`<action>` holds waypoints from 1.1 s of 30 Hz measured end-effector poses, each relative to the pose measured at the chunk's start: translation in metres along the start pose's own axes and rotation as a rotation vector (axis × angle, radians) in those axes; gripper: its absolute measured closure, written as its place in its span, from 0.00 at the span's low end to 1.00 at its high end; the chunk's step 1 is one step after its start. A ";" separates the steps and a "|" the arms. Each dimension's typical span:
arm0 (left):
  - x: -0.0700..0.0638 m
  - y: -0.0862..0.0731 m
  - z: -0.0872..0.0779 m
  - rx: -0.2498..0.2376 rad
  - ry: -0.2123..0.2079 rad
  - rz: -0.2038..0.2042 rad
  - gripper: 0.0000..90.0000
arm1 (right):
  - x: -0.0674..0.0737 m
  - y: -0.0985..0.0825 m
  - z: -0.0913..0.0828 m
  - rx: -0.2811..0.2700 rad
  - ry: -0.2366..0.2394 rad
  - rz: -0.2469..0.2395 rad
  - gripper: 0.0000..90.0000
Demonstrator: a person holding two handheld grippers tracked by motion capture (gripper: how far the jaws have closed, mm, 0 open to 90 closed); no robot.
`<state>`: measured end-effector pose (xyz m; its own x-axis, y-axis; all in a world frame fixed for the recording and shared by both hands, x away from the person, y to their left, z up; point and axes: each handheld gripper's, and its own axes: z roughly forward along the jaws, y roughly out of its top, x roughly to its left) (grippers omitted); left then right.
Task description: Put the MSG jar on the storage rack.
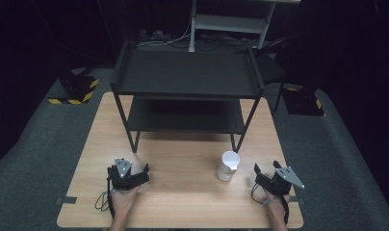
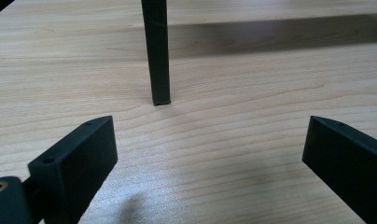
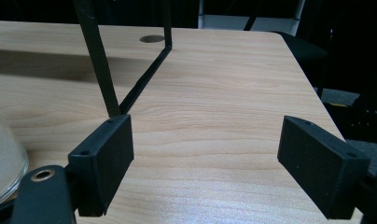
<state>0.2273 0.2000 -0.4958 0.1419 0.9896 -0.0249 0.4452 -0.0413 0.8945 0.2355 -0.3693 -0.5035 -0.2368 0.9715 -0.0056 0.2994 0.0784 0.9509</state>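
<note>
Near the front edge of the light wooden table (image 1: 183,192), the left gripper (image 1: 135,174) and right gripper (image 1: 265,174) rest with jaws spread wide, a white plastic cup (image 1: 227,165) standing between them, nearer the right.

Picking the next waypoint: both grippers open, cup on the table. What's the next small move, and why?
Probably ease the right gripper left toward the white cup. Its jaws stand open and empty, the cup stands upright just to its left on the table, and the left gripper sits farther off, facing the black shelf's leg.
</note>
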 end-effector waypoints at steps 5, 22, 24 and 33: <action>0.000 0.000 0.000 0.000 0.000 0.000 0.04 | 0.000 0.000 0.000 -0.002 0.001 0.001 0.19; 0.000 0.000 0.000 -0.002 0.000 -0.001 0.04 | 0.000 -0.002 0.000 -0.011 0.000 -0.005 0.16; 0.000 0.000 0.000 -0.002 0.000 -0.002 0.04 | 0.000 -0.002 0.000 -0.011 0.000 -0.005 0.16; 0.000 0.000 0.000 -0.002 0.001 -0.003 0.04 | 0.000 -0.002 0.001 -0.009 0.000 -0.007 0.15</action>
<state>0.2270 0.2001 -0.4960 0.1396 0.9898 -0.0275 0.4439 -0.0377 0.8953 0.2357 -0.3691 -0.5052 -0.2392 0.9709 -0.0124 0.2893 0.0835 0.9536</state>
